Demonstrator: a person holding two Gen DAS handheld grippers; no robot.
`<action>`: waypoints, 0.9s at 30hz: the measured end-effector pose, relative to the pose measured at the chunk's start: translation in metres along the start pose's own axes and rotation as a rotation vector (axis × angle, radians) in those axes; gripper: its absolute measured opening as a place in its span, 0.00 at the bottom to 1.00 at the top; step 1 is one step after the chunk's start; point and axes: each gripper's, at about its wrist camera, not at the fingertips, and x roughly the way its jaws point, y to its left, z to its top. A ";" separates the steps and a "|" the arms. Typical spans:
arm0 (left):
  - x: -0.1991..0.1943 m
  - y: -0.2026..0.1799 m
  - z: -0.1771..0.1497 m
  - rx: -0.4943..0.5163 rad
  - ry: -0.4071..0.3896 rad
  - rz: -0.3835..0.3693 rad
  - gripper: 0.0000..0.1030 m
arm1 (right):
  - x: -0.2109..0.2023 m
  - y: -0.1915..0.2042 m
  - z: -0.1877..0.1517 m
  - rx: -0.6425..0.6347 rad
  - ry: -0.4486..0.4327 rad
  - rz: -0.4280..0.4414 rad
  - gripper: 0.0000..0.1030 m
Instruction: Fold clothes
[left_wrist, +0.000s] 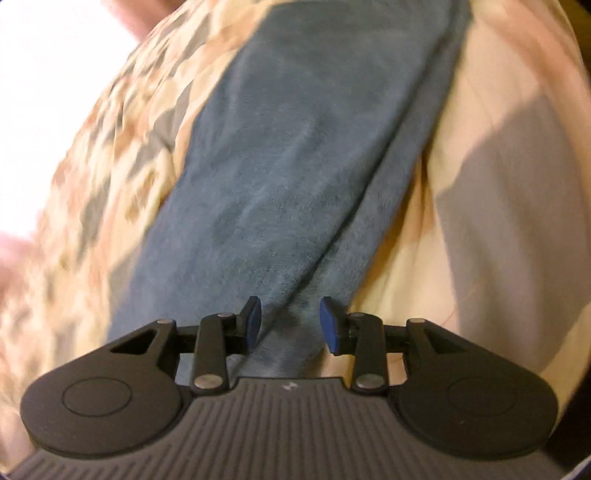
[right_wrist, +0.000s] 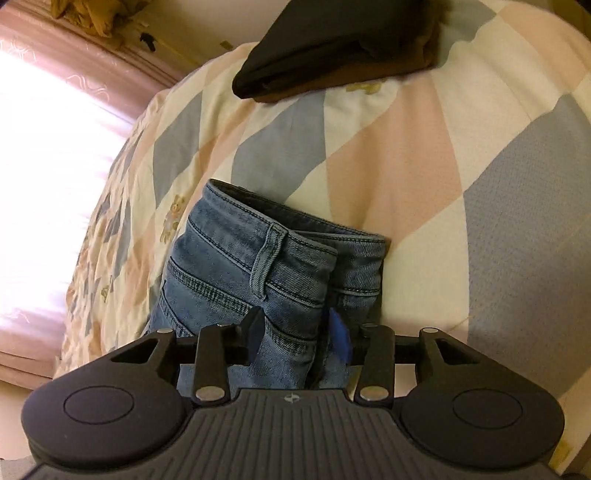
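Blue jeans lie on a patterned bed. In the left wrist view, a long blue denim leg (left_wrist: 280, 177) runs from my left gripper (left_wrist: 291, 325) up and away across the bed; the jaws stand apart with a fold of denim between them. In the right wrist view, the waistband end of the jeans (right_wrist: 258, 266), with belt loop and stitched pocket, is folded in layers. My right gripper (right_wrist: 299, 332) has its jaws around the folded denim, pads against the cloth on both sides.
The bedspread (right_wrist: 424, 147) has pink, grey and cream diamonds. A folded stack of dark and brown clothes (right_wrist: 332, 48) lies at the far side of the bed. A bright window with pink curtains (right_wrist: 55, 129) is to the left.
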 end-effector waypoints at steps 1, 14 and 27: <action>0.003 -0.002 0.000 0.030 -0.001 0.018 0.31 | 0.004 -0.003 0.002 0.005 -0.003 0.007 0.42; 0.016 -0.032 -0.019 0.377 -0.069 0.266 0.02 | 0.020 -0.015 0.011 0.011 0.009 0.033 0.27; -0.014 -0.061 -0.023 0.351 -0.036 0.224 0.02 | -0.019 0.006 0.017 -0.204 -0.026 -0.019 0.16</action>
